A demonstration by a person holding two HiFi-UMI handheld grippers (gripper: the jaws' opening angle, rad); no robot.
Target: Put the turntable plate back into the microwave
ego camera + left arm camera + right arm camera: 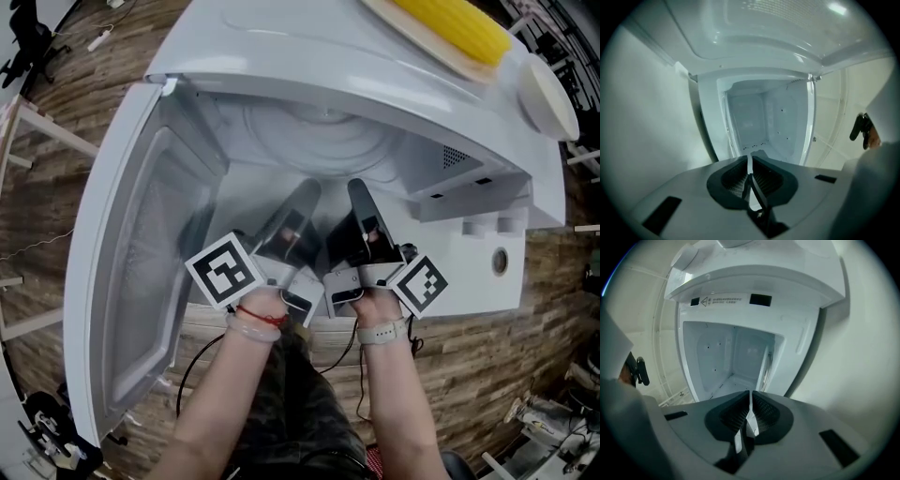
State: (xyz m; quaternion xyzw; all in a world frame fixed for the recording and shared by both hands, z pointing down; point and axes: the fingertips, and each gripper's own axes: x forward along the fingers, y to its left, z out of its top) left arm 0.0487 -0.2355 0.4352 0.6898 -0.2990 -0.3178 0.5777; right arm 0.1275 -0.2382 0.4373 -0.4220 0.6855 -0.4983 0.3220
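Forearms [225, 394] parallel into microwave [525, 202]; left gripper [305, 192], right gripper [358, 190] seemingly pinch turntable plate [319, 141].

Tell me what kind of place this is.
Probably a lab or workshop rather than a home kitchen: a white microwave, door open, sits among wood planking, loose cables and scattered gear at the edges.
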